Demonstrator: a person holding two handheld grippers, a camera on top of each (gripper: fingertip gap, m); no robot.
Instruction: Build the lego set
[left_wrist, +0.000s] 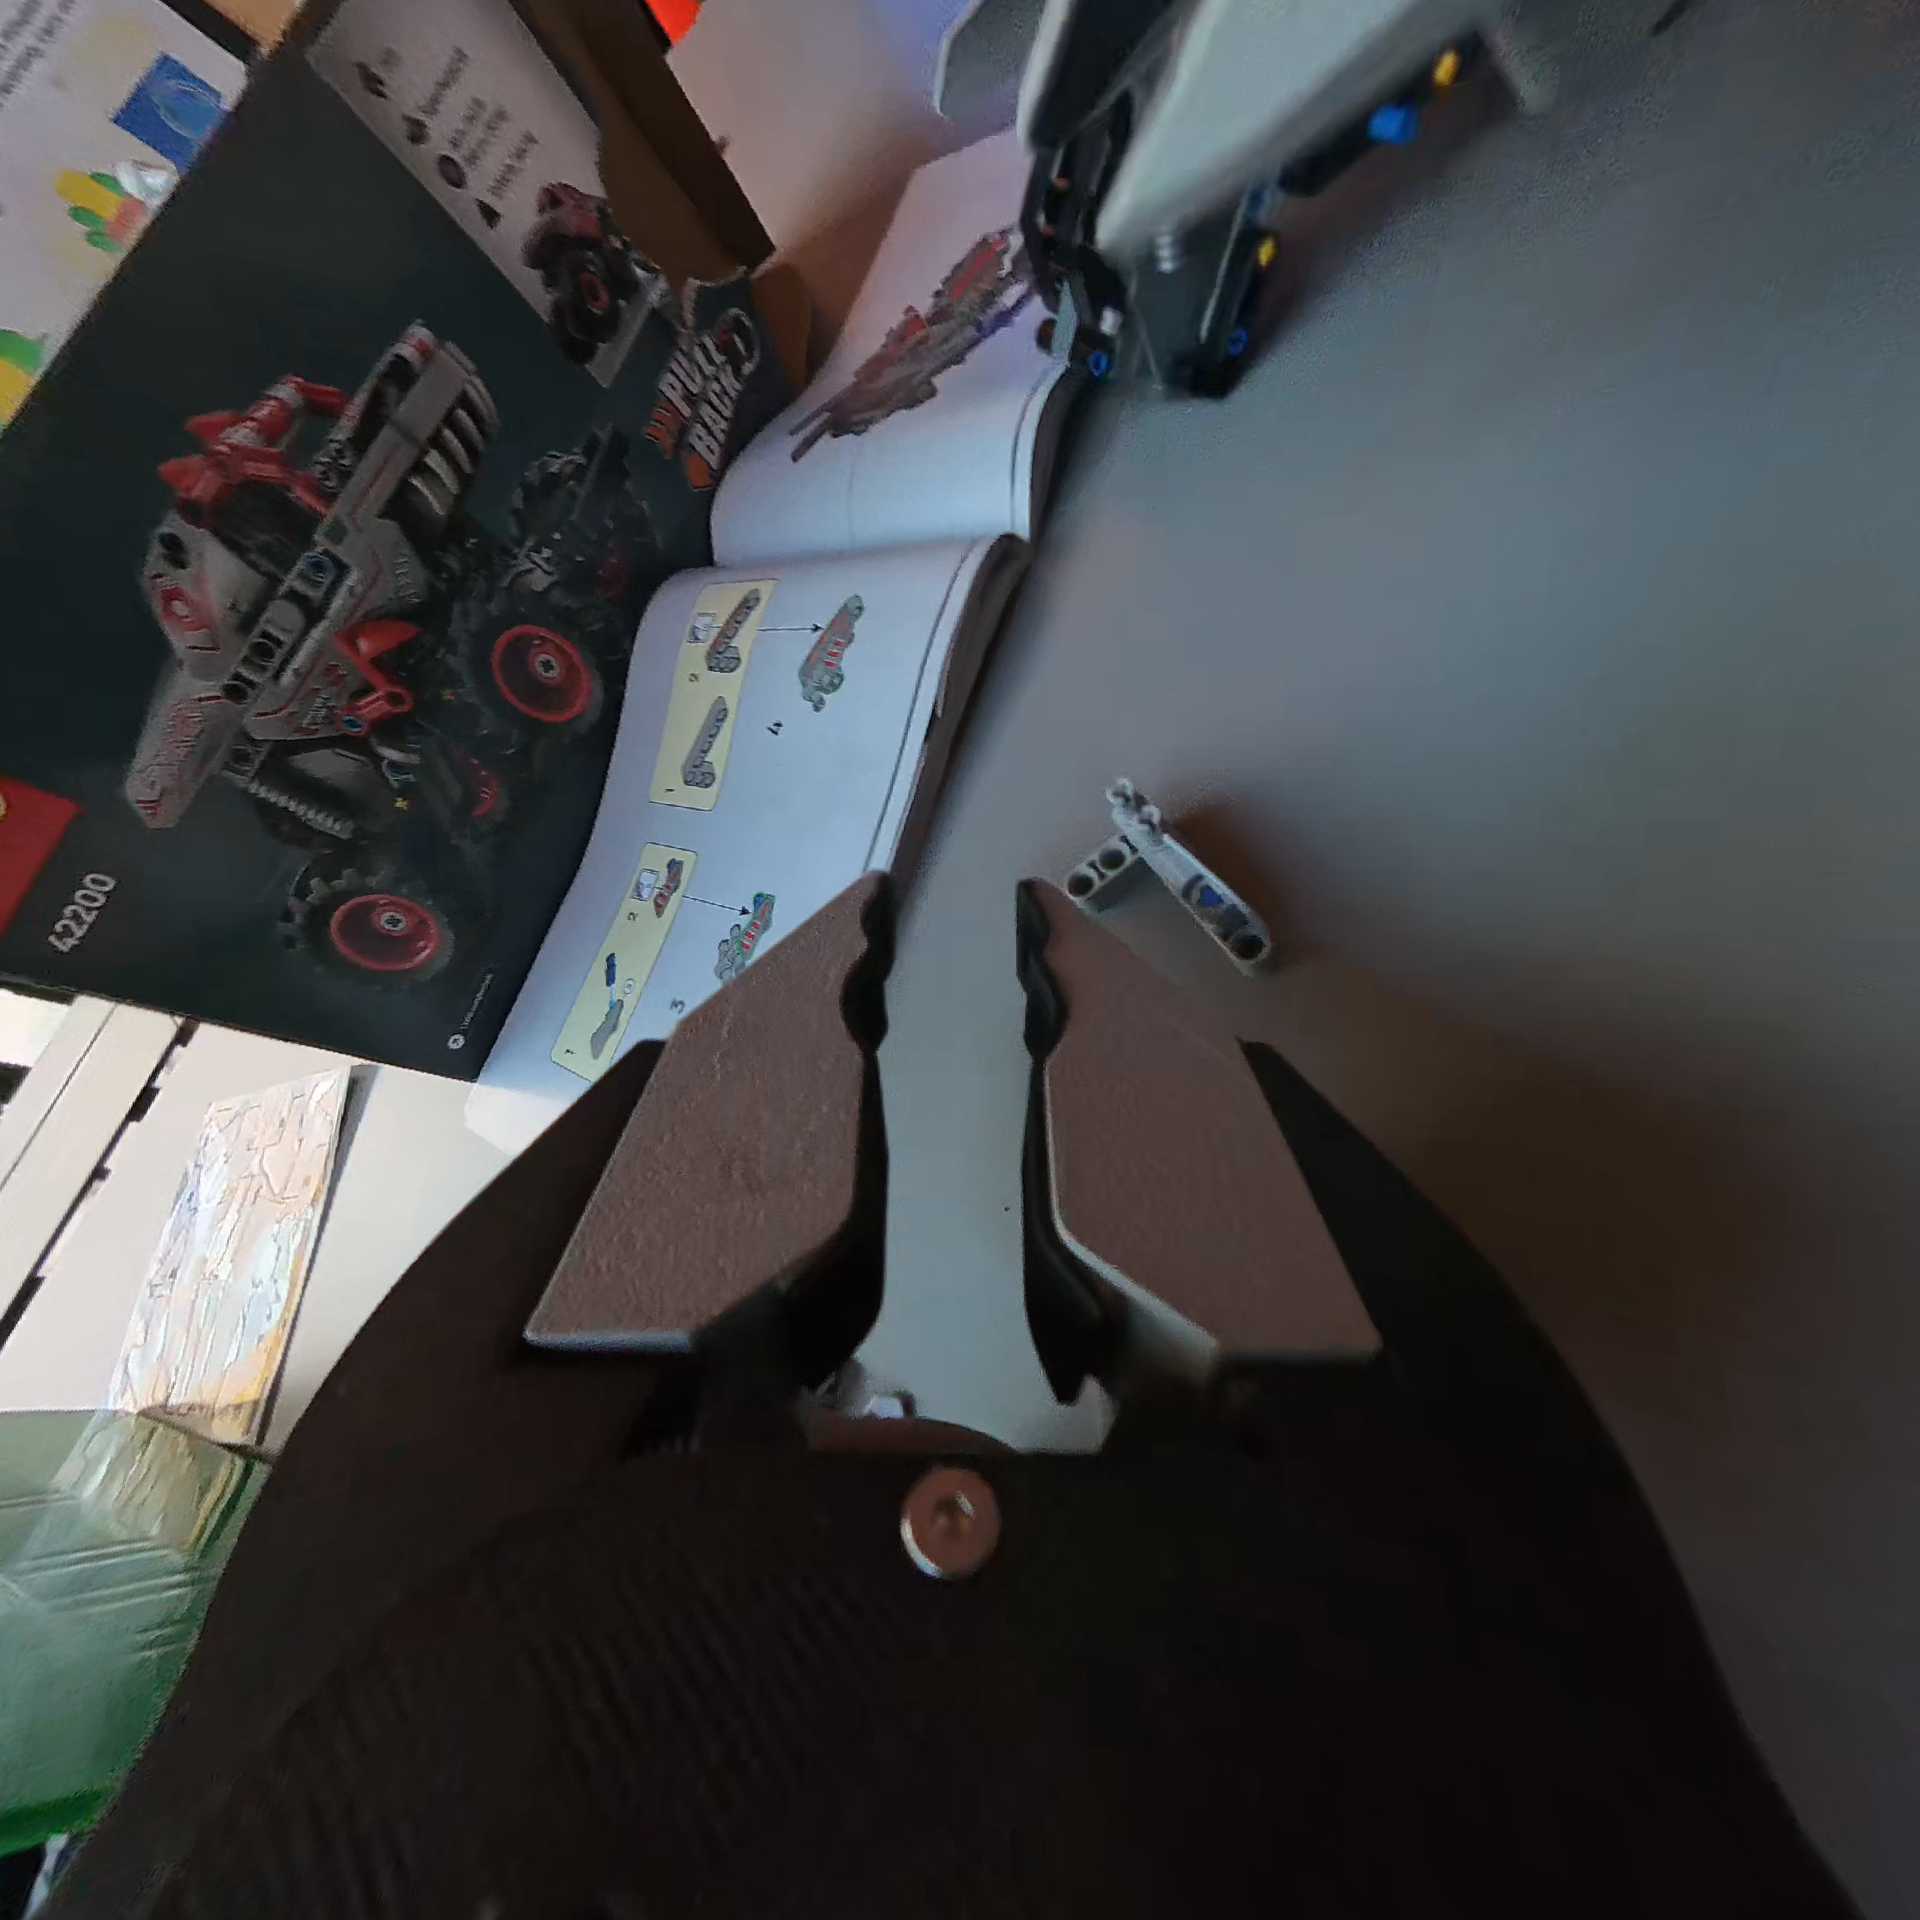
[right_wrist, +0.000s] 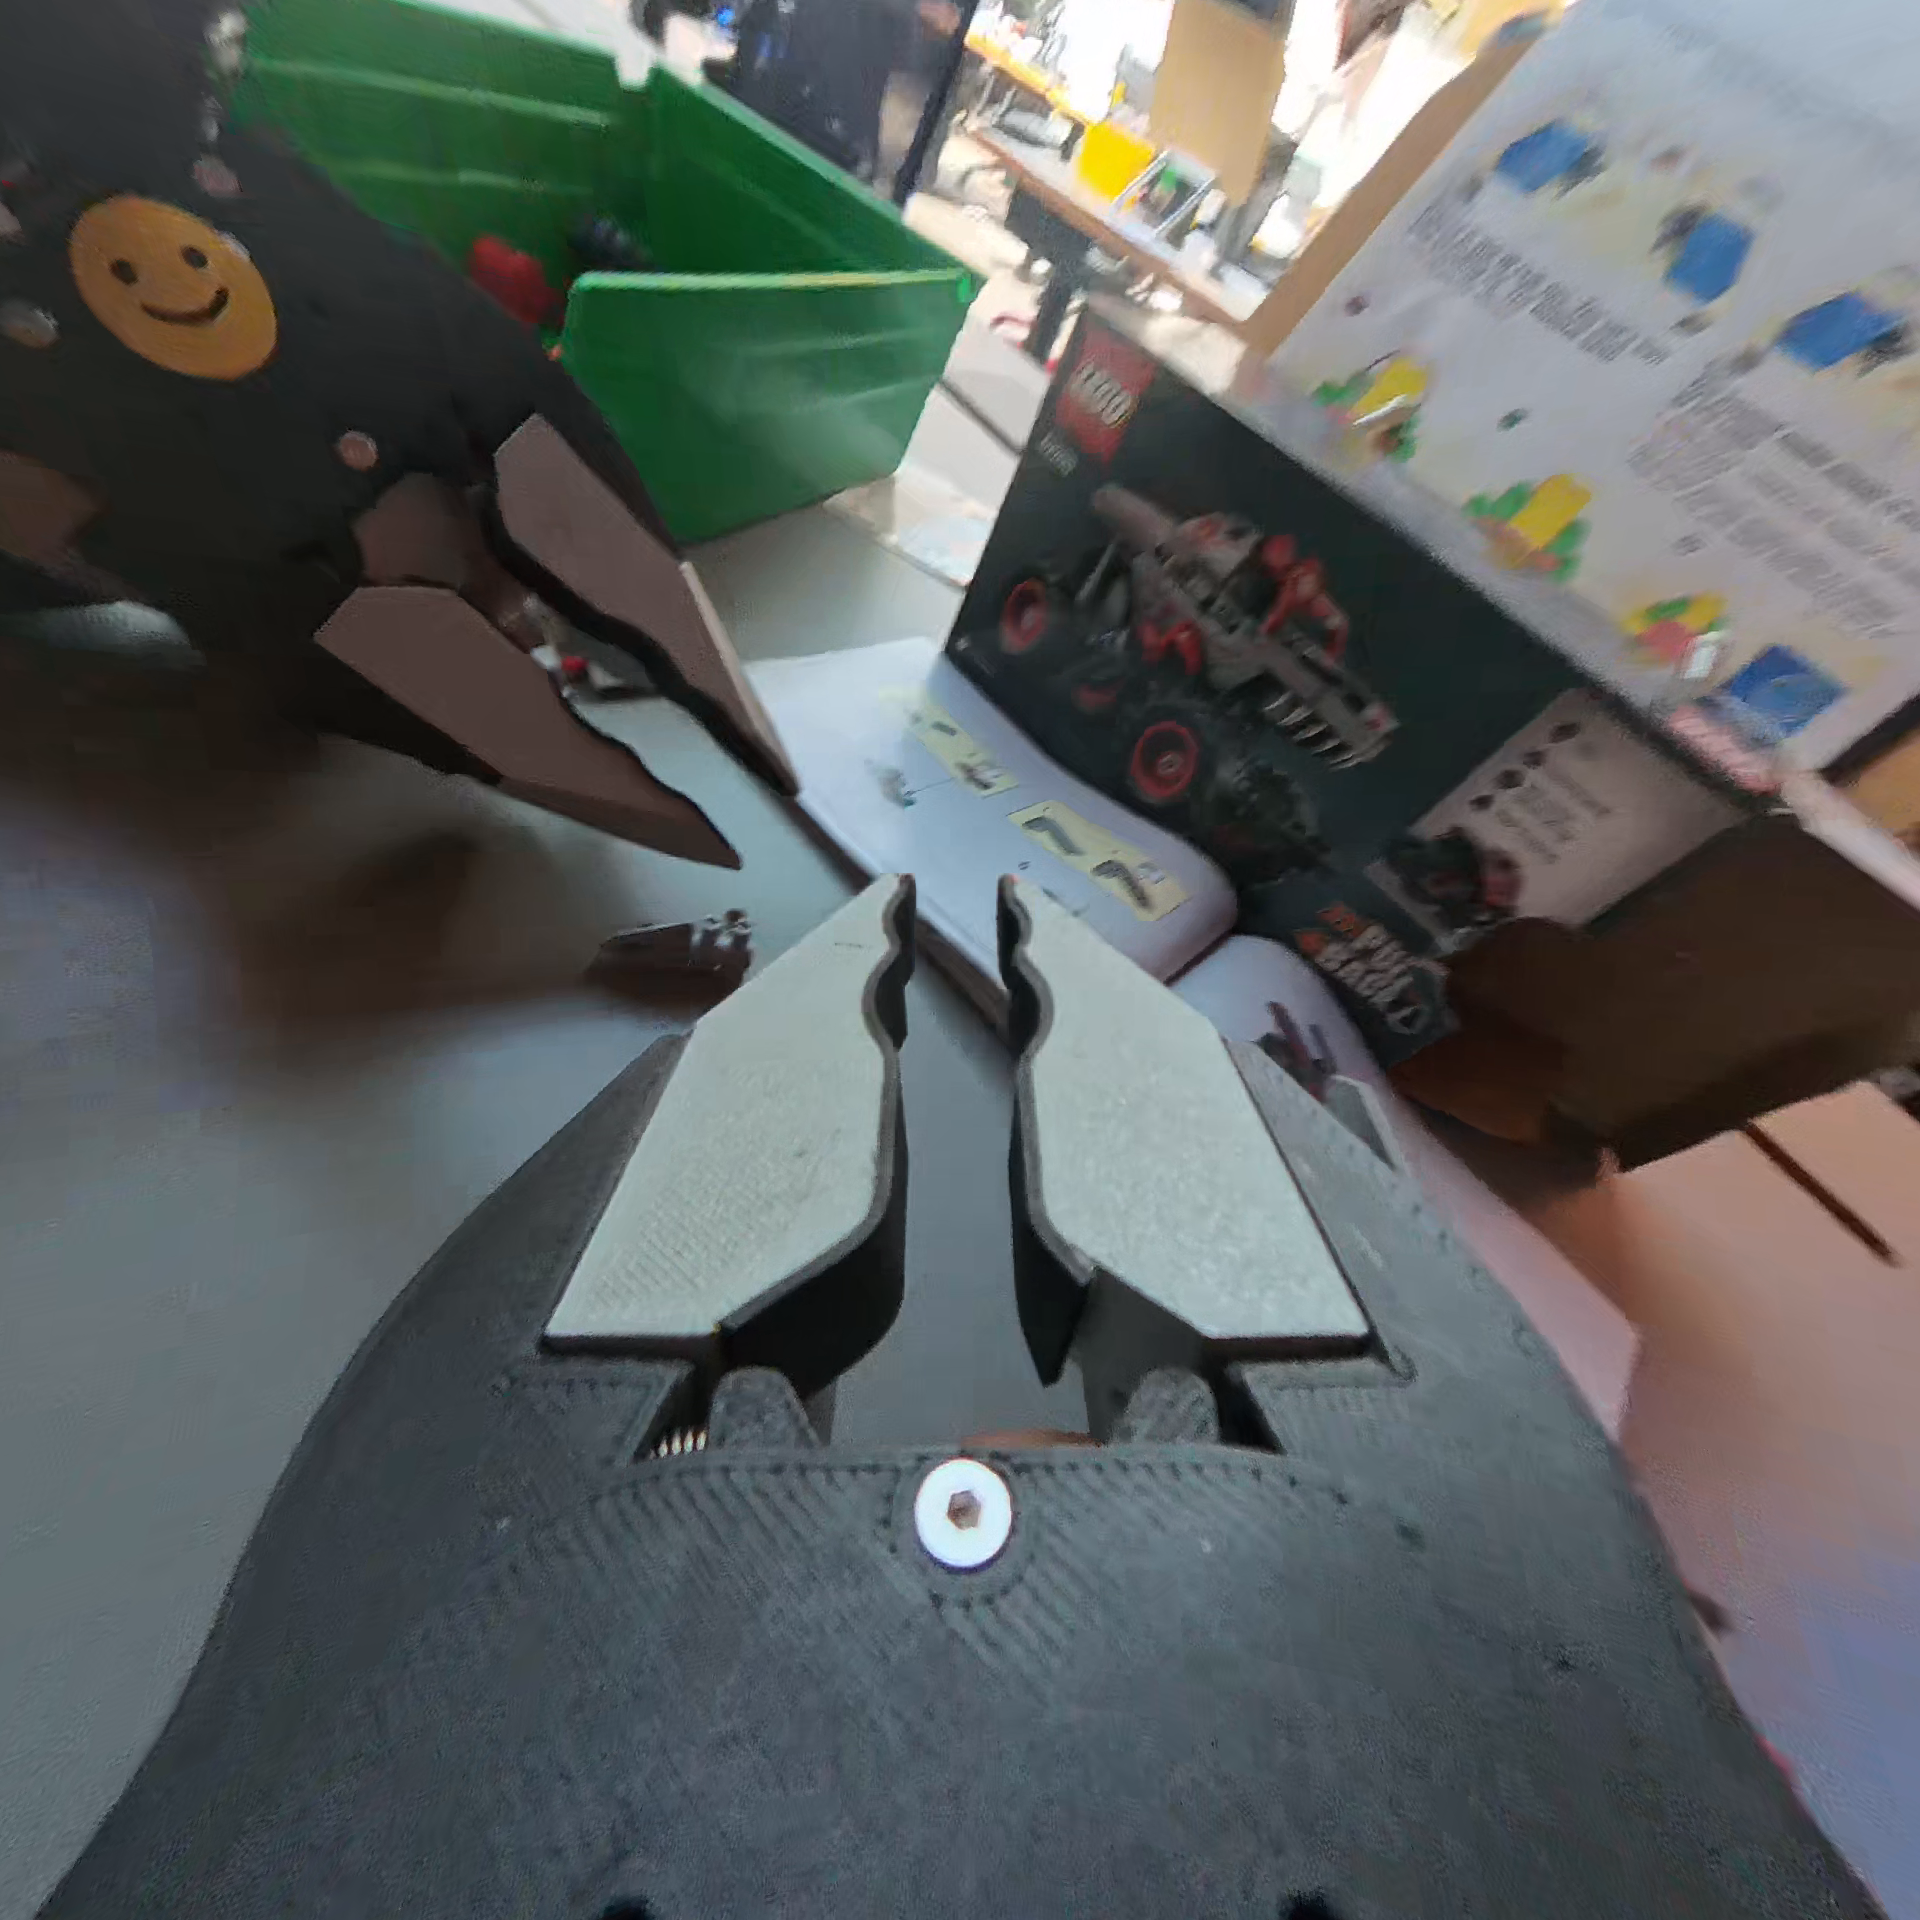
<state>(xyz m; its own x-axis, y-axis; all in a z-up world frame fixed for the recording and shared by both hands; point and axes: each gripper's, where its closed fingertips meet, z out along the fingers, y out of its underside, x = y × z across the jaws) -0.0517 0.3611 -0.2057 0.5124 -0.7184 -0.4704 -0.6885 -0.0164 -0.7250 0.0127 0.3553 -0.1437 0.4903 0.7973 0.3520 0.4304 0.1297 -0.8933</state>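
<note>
A small grey lego assembly (left_wrist: 1169, 878) with a blue pin lies on the grey table (left_wrist: 1507, 675), just right of my left gripper's tips. My left gripper (left_wrist: 954, 906) is open and empty above the table. The open instruction booklet (left_wrist: 821, 727) lies to its left, in front of the dark lego box (left_wrist: 312, 582). At the top, a black and grey chassis (left_wrist: 1226, 291) with blue and yellow pins is partly hidden behind my right gripper. In the right wrist view my right gripper (right_wrist: 954, 902) is open and empty. The left gripper (right_wrist: 764, 821) hovers over the small assembly (right_wrist: 691, 940).
A green bin (right_wrist: 748, 384) stands behind the left gripper. The lego box (right_wrist: 1299, 665) leans against a white printed box (right_wrist: 1662, 364), with the booklet (right_wrist: 997, 821) before it. A brown cardboard flap (right_wrist: 1662, 1018) lies at the right. A clear bag (left_wrist: 239, 1247) sits at the left. About 10 cm separates my left fingertips from my right.
</note>
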